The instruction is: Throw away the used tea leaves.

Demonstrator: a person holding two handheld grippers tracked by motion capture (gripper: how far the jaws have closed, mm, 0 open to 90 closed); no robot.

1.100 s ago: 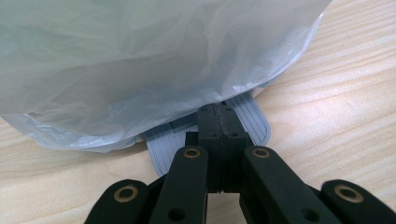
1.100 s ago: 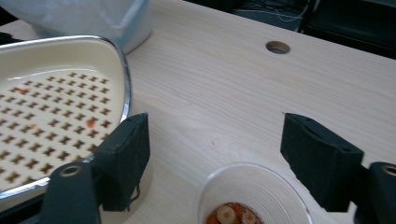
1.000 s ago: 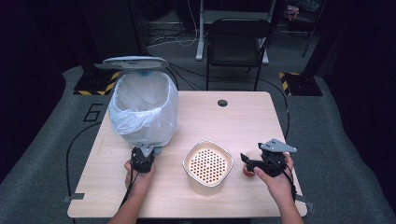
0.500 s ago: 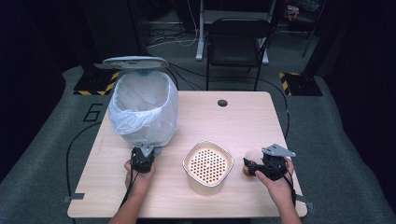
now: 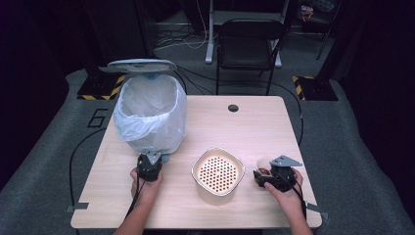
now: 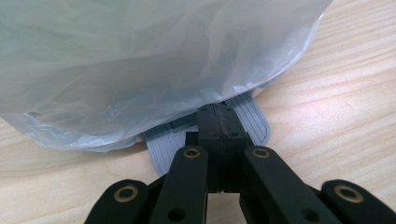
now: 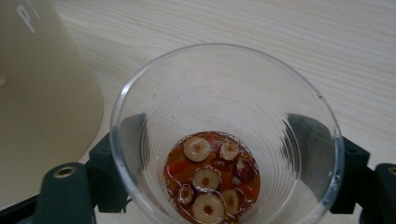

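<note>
Right hand-held gripper (image 7: 224, 186) pinches a clear ribbed cup (image 7: 226, 135), its jaws just closing; left hand-held gripper (image 6: 218, 126), pressed together, rests on the ridged grey pedal (image 6: 252, 121).

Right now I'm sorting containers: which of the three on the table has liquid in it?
The clear cup between the right gripper's fingers: reddish liquid with sliced fruit. The lined bin and perforated cream basket show none.

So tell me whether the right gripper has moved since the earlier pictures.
Yes. In the high view the right gripper, holding the clear cup, has come down toward the person's edge of the table, beside the perforated bowl.
</note>
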